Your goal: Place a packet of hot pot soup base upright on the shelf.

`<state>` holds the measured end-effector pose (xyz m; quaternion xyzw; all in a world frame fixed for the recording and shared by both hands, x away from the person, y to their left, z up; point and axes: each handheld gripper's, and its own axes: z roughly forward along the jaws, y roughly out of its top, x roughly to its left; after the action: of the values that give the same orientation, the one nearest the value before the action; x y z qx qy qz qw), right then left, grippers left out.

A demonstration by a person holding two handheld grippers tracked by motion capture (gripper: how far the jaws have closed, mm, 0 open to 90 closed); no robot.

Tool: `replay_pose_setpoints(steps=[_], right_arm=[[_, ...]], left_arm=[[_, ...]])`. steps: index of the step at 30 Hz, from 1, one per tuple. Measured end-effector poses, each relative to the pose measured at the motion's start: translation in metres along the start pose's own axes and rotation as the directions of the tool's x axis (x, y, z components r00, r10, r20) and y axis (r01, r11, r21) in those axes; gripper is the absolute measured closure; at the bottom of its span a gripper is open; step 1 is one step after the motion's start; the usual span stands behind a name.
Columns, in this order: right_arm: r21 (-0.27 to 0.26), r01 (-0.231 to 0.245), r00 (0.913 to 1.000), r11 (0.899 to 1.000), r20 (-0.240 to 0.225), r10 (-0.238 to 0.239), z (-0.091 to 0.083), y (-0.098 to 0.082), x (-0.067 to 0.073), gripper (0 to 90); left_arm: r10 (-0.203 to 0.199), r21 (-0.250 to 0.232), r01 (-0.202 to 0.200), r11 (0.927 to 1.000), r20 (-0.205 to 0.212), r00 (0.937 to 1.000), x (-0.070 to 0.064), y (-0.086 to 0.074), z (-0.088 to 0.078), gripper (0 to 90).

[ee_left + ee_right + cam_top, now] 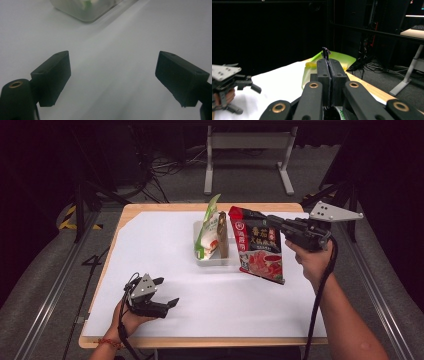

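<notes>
Right gripper (261, 219) clamped shut on top edge of red pouch (260, 251), hanging just right of clear tub (212, 260). Green bag (209, 227) upright in tub. Left gripper (165, 292) wide open, empty, near front counter (150, 340) edge. Open room between.

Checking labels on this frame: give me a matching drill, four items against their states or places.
Items:
1. red pouch
2. green pouch
3. left gripper
4. white tray

States:
A. jaws open, low over the white sheet
B. stands in the tray
C. hangs from the right gripper, pinched at its top edge
D. sits mid-table, holds a pouch

Pairs: 1-C, 2-B, 3-A, 4-D
</notes>
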<state>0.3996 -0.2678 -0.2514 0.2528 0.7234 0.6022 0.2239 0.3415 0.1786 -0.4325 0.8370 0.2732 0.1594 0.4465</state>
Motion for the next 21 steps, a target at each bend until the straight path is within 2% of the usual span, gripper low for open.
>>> replay_pose_setpoints(steps=[2,5,11,19,21], right_arm=[[0.001,0.005,0.9998,1.0,0.018,-0.005,0.01,0.006,-0.002,88.5],[-0.001,0.0,0.9998,1.0,0.018,0.0,0.015,0.009,-0.003,88.5],[-0.013,-0.013,0.9984,1.0,0.055,0.013,0.025,0.017,-0.01,88.5],[-0.004,-0.033,0.9946,0.999,0.099,0.033,0.042,0.016,-0.021,88.4],[-0.006,-0.059,0.9932,0.998,0.101,0.059,0.046,0.014,-0.026,88.4]], left_arm=[[-0.001,-0.001,0.001,1.0,0.001,1.0,0.0,0.0,0.0,13.8],[0.001,-0.002,-0.001,1.0,-0.001,1.0,-0.001,0.0,0.0,13.8],[-0.003,-0.004,0.004,1.0,0.003,1.0,-0.001,0.0,-0.001,13.8],[0.0,-0.003,0.0,1.0,0.004,1.0,-0.001,0.0,-0.001,13.8],[-0.005,-0.006,0.005,1.0,0.007,1.0,-0.001,0.0,0.0,13.8]])
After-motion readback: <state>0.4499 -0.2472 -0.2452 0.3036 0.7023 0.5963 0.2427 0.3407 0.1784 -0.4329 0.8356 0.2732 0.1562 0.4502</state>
